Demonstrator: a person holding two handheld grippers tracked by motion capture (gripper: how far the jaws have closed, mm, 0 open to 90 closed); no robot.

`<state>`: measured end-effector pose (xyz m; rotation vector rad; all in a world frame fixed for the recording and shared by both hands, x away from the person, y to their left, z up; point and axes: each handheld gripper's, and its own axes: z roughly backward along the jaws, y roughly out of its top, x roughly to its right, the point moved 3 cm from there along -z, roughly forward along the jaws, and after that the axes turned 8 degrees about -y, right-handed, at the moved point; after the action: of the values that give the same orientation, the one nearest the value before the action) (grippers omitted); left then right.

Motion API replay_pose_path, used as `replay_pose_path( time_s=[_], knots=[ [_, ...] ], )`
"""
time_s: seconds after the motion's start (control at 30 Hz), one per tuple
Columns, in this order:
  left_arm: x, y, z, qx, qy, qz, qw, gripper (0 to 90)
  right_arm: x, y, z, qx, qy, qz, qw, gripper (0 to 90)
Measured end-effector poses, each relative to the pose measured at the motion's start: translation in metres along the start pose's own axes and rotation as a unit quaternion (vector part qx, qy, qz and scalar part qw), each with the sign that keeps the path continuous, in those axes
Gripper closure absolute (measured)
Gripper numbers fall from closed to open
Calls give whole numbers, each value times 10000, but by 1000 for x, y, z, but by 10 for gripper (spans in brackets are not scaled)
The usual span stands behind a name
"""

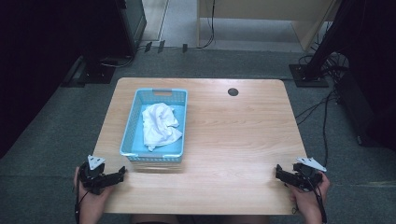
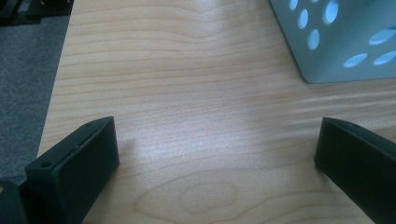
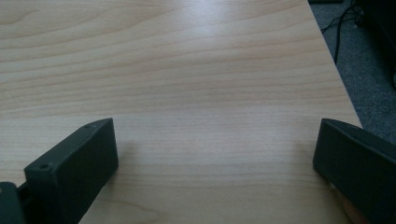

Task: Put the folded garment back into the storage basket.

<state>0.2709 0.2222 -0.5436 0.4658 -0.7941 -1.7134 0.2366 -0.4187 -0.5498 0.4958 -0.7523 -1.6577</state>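
Left gripper point(image 1: 122, 171) at near-left bench point(image 1: 233, 140) corner, right gripper point(image 1: 279, 171) at near-right; fingers spread wide, empty. Crumpled white cloth point(image 1: 159, 125) inside blue basket point(image 1: 132, 122), left of centre. Risk: light basket sliding or tipping if snagged by fingers.

A basket point(image 1: 132, 122) sits on the table point(image 1: 233, 140) ahead and right of the left tongs point(image 1: 123, 173), with a cloth point(image 1: 159, 125) in it. The right tongs point(image 1: 279, 171) are well apart from it.
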Motion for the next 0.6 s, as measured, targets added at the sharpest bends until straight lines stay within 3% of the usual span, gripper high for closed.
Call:
replay_pose_path(
  time_s=[0.6],
  knots=[
    [0,0,0,-1,-1,1,10000,0,22,-9,6,-12,-68,-71,10000,0]
  ],
)
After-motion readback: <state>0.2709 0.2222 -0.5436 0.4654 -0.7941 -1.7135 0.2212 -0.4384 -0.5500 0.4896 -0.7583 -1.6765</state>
